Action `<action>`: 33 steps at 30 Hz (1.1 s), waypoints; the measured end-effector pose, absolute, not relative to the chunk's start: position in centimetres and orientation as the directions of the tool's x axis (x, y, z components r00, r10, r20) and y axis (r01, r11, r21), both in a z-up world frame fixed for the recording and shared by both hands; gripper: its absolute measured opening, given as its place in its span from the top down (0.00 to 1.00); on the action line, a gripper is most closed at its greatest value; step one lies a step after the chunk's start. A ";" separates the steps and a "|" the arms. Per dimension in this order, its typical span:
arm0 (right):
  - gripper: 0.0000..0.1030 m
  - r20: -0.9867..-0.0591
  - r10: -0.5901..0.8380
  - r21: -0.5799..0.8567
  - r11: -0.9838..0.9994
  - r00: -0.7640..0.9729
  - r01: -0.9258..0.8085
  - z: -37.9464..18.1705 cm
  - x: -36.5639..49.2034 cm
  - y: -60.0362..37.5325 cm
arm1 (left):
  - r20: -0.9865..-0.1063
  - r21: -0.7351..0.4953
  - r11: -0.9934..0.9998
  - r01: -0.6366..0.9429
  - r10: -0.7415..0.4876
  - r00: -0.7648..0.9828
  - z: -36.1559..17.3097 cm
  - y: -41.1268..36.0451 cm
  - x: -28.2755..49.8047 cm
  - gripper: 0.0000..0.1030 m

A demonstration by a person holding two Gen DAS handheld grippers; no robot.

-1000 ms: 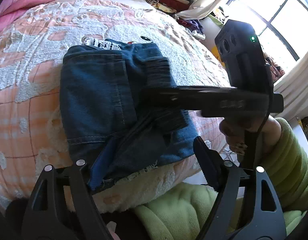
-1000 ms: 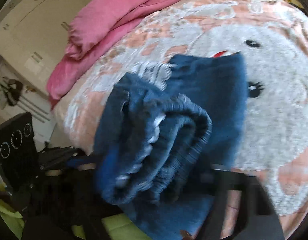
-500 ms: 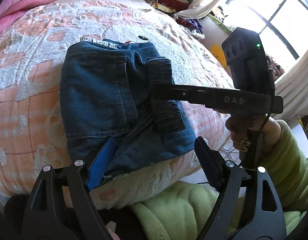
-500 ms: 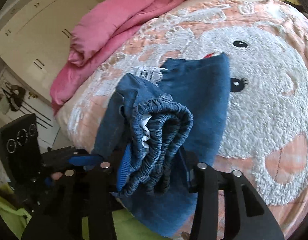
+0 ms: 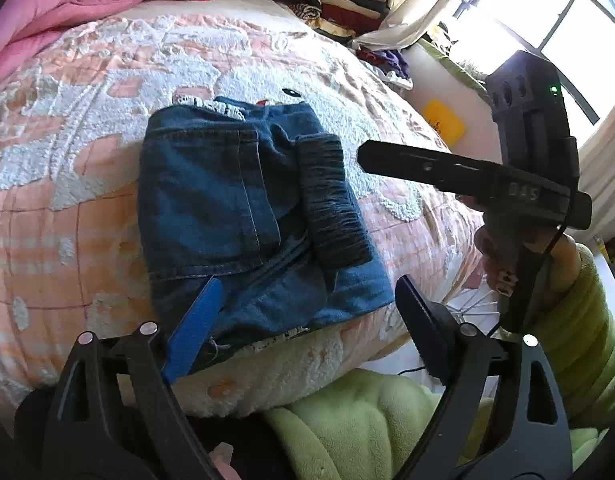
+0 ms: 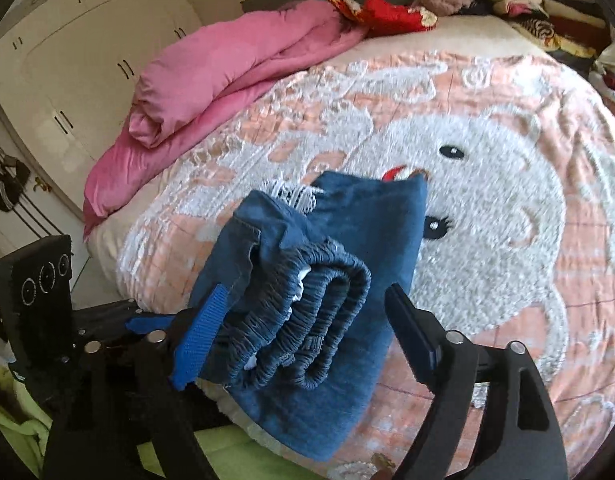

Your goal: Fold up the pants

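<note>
Both claws stand wide open and hold nothing: the left claw (image 5: 303,316) hovers over the near hem of the pants (image 5: 243,216), and the right claw (image 6: 303,340) faces the folded waistband, probably because the fold seems done. The pants lie as a compact bundle near the front edge of the bed (image 5: 67,200). Free bedspread is beyond and beside it; the pink blanket (image 6: 211,76) is well apart.

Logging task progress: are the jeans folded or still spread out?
Folded. The jeans lie on the blanket as a compact stack, layered waistband at one end. Both grippers, left and right, are open.
</note>
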State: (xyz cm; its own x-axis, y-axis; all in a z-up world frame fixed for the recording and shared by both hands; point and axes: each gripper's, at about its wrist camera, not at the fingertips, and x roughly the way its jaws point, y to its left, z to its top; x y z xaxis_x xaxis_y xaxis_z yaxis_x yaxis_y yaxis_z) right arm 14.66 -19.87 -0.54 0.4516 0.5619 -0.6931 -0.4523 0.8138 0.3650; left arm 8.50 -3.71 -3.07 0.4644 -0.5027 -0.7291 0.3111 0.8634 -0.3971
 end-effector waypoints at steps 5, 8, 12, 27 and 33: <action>0.07 -0.677 0.554 0.344 0.820 0.485 -0.457 0.8 14.1 -20.0 | -0.720 -0.390 0.867 0.311 -0.497 0.485 -2.3 -3.4 7.9 0.20; 0.06 -0.671 0.546 0.324 0.824 0.502 -0.464 1.5 13.8 -19.9 | -0.715 -0.386 0.870 0.307 -0.493 0.496 -2.0 -3.2 7.7 0.20; 0.05 -0.659 0.537 0.298 0.830 0.527 -0.472 2.3 13.3 -19.7 | -0.711 -0.376 0.878 0.295 -0.478 0.516 -1.5 -2.8 7.5 0.08; 0.05 -0.634 0.518 0.257 0.842 0.575 -0.475 4.0 11.9 -20.2 | -0.693 -0.321 0.912 0.254 -0.409 0.593 0.4 -1.5 6.9 0.09; 0.05 -0.626 0.508 0.235 0.846 0.591 -0.479 4.7 11.5 -20.0 | -0.690 -0.281 0.932 0.227 -0.361 0.627 1.1 -0.9 6.6 0.09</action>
State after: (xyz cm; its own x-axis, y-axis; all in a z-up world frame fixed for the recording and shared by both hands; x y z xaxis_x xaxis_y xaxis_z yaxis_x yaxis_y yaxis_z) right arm 11.55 -20.05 4.67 0.5911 0.5081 -0.6265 -0.4786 0.8461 0.2345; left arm 6.63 -0.95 1.10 0.6272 -0.3612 -0.6900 0.2275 0.9323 -0.2813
